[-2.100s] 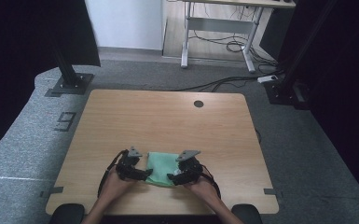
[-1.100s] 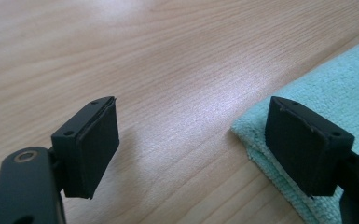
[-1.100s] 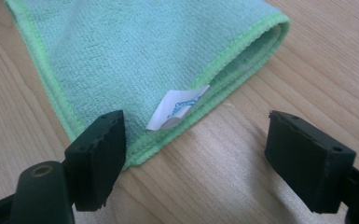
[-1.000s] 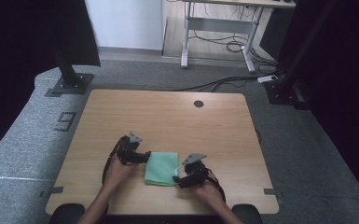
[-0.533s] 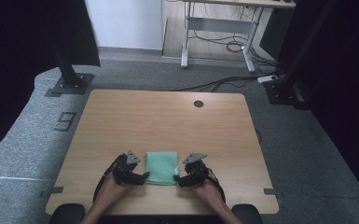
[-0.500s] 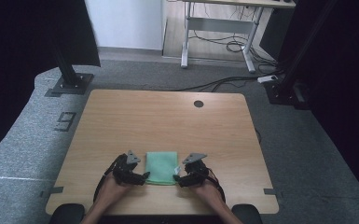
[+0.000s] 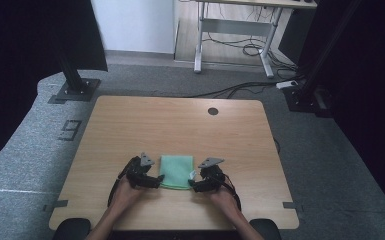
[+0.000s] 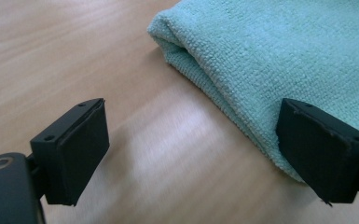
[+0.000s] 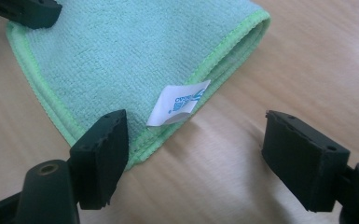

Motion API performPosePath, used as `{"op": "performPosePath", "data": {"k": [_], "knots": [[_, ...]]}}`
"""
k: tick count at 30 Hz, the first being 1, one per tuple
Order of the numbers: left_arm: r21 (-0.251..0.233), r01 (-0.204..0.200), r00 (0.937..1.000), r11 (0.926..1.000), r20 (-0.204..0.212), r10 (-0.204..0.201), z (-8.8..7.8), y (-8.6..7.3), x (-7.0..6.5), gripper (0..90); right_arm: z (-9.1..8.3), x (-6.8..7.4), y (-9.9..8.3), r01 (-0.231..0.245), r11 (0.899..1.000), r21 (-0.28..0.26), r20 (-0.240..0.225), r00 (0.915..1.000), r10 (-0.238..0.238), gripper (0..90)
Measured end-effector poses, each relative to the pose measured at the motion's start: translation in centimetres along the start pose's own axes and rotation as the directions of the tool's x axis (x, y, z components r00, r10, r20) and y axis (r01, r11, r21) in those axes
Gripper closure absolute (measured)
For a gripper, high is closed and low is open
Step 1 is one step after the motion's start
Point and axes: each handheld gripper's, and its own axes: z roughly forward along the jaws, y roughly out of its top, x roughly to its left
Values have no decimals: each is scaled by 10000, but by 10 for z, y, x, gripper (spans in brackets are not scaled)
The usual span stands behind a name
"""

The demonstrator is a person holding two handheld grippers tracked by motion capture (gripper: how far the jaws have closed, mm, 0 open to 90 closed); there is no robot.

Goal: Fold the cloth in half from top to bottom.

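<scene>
Item: folded green cloth on table | left gripper returning beside folded edge, jaws widening, empty | right gripper spread, unloaded (label corner between jaws) | next fold pending.

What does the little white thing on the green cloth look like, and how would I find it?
Start at the wooden table and find the folded green cloth near the person's edge. On the cloth's stitched edge, beside the right gripper, sticks out a small tag. It is the one white thing, with blue print.
</scene>
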Motion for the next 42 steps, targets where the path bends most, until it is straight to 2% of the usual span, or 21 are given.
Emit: {"op": "performPosePath", "data": {"k": [10,18,26,35,42], "knots": [[-331,297,9995,9990,78,-294,18,12,12,89,8,-22,10,-239,9997,-40,422,9988,240,232],[-231,489,9987,9985,131,-486,29,23,21,55,14,-35,16,-381,9992,-94,629,9973,386,232],[-43,743,9970,9972,196,-742,41,34,33,13,20,-48,22,-646,9979,-102,651,9958,652,229],[41,797,9966,9968,189,-797,48,42,41,0,25,-57,28,-760,9970,-130,742,9943,768,225],[57,792,9967,9968,200,-793,49,42,42,0,26,-58,29,-797,9968,-116,763,9938,803,230]]}}
